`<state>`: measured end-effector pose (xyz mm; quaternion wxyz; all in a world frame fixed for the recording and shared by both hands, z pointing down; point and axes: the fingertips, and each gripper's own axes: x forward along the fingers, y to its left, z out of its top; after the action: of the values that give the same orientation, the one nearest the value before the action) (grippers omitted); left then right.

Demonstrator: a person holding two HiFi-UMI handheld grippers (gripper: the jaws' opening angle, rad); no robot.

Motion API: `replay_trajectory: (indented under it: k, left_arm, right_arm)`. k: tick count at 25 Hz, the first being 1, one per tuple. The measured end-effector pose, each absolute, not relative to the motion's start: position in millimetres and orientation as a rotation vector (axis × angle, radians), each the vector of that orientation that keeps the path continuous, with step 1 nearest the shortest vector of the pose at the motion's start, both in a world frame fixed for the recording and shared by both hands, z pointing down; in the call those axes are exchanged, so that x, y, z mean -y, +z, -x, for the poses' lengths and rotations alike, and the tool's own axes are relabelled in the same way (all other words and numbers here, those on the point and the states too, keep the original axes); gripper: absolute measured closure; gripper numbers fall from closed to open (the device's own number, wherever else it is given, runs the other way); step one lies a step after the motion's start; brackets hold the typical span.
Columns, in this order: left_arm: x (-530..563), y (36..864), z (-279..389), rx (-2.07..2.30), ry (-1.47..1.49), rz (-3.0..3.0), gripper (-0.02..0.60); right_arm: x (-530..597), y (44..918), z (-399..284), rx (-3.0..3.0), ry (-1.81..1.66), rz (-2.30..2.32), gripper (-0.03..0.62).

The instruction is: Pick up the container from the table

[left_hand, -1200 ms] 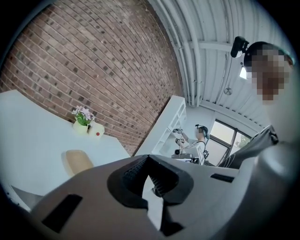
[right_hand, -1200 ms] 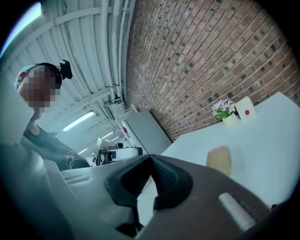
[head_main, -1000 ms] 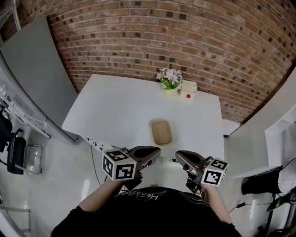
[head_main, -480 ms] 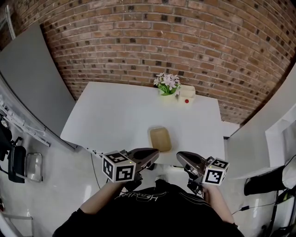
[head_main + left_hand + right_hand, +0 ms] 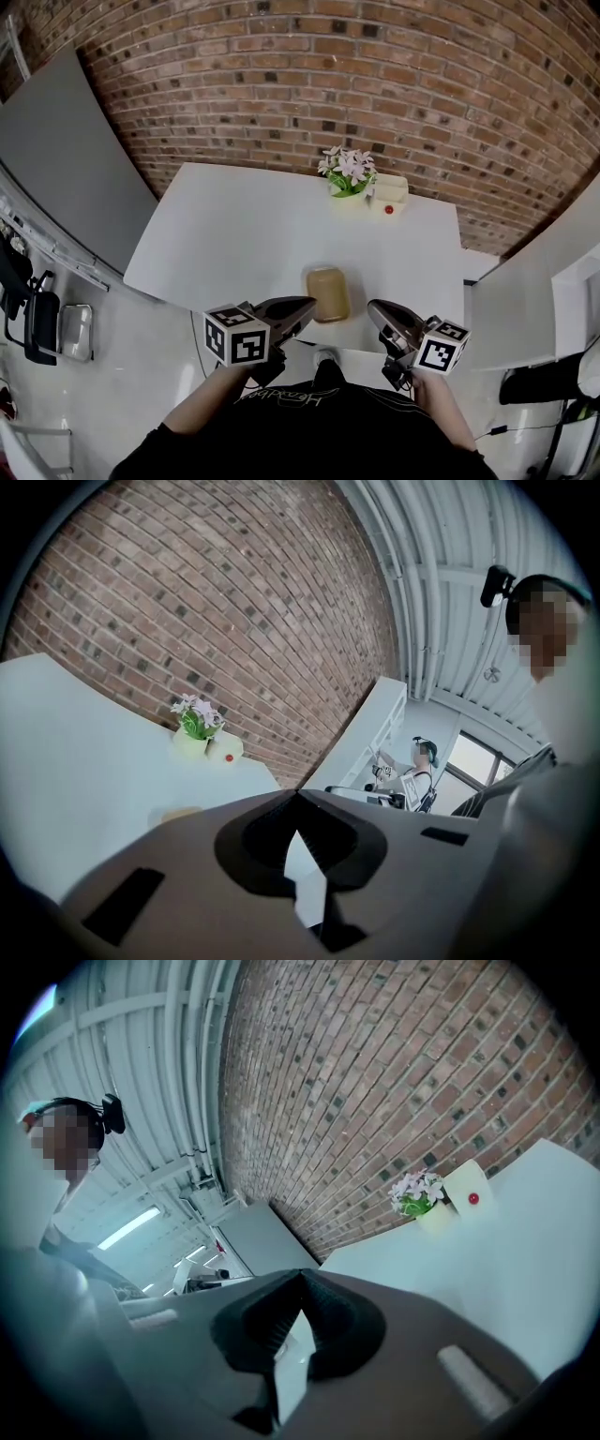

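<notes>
A shallow tan container [image 5: 327, 293] lies near the front edge of the white table [image 5: 244, 234]. My left gripper [image 5: 309, 305] hovers just left of the container's near end, jaws shut and empty. My right gripper [image 5: 373, 307] hangs a little right of the container, over the table's front edge, also shut with nothing in it. In the left gripper view the shut left gripper [image 5: 298, 792] fills the lower frame, and a sliver of the container [image 5: 178, 813] shows above it. The right gripper view shows the shut right gripper [image 5: 300, 1274] and the table [image 5: 525, 1260], not the container.
A potted pink flower [image 5: 349, 173] and a small white box with a red dot [image 5: 389, 192] stand at the table's far edge by the brick wall [image 5: 375, 84]. A grey panel [image 5: 66, 141] leans at left, with a chair [image 5: 37, 323] below it. Another person [image 5: 417, 771] stands far off.
Both grippers have come forward to the table's front edge, closer to the container, which now lies between their tips. Their jaws stay shut.
</notes>
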<state>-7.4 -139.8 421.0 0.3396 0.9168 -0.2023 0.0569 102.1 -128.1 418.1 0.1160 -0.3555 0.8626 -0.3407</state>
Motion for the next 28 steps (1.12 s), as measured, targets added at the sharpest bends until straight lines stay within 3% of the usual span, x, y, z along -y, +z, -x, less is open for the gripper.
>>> replay_trajectory:
  k: [25, 26, 28]
  left_arm:
    - [243, 498, 4, 0.67, 0.143, -2.155, 0.577]
    - [246, 505, 6, 0.685, 0.149, -2.136, 0.577]
    - [249, 519, 10, 0.708, 0.173, -2.104, 0.577]
  right_arm:
    - [247, 506, -132, -2.528, -1.255, 1.022, 0.585]
    - [248, 515, -132, -2.538, -1.283, 1.013, 0.549]
    - [252, 529, -133, -2.553, -1.318, 1.017, 0.537]
